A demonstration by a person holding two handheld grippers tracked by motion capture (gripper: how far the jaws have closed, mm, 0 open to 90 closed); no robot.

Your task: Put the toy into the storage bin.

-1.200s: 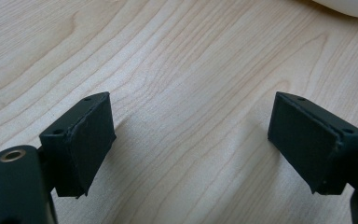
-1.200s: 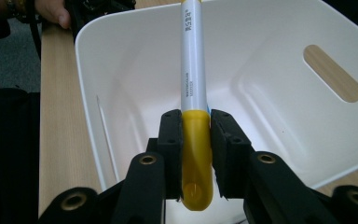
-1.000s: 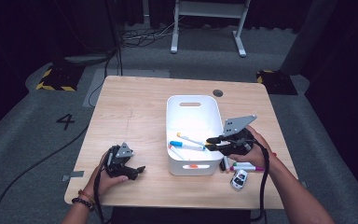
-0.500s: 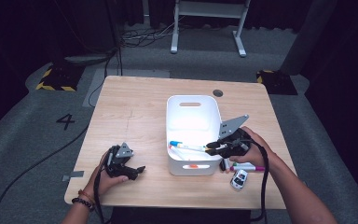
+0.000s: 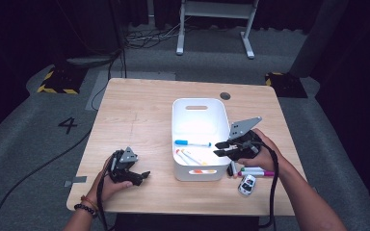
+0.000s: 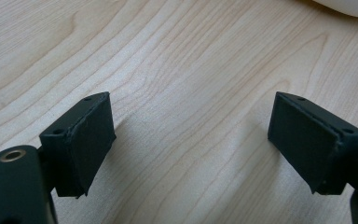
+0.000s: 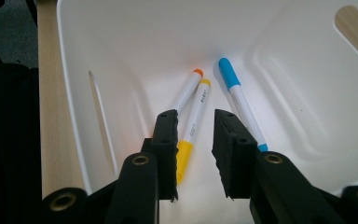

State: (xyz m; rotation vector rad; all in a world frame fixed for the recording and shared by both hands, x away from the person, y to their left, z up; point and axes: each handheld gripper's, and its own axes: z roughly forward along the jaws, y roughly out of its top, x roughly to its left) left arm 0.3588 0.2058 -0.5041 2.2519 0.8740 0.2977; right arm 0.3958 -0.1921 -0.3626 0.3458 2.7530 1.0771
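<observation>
Right gripper (image 5: pixel 222 148) poised over right rim of white bin (image 5: pixel 200 102), tips leaning inward above bin interior; fingers (image 7: pixel 167 140) a narrow gap apart, just been opening, nothing clamped betw. them. Yellow marker (image 7: pixel 193 128) lying loose on bin floor directly below that gap, not touched. Orange-capped marker (image 7: pixel 186 91) just beside it on one side, nearly parallel; blue-capped marker (image 7: pixel 240 100) on other side, angled off toward far wall. In high view, blue marker (image 5: pixel 192 143) across mid-bin, other two (image 5: pixel 189 156) closer to near wall. Bin walls steep, slot handle cut in each end wall; plenty of bare floor left in far half of bin. Left gripper (image 5: pixel 137 176) resting low on tabletop (image 5: pixel 139 110) near front-left edge, well apart from bin; fingers (image 6: pixel 81 140) wide apart, bare wood betw. them, bin corner just visible at top of left gripper view. Right of bin, near right hand (image 5: pixel 265 156): a few more markers (image 5: pixel 253 171) lying flat close to bin's right wall, small toy car (image 5: pixel 246 184) just below them, near front edge. Tight room there betw. bin wall, hand & clutter. Left and far portions of tabletop open; round grommet hole (image 5: pixel 225 96) at far edge behind bin.
</observation>
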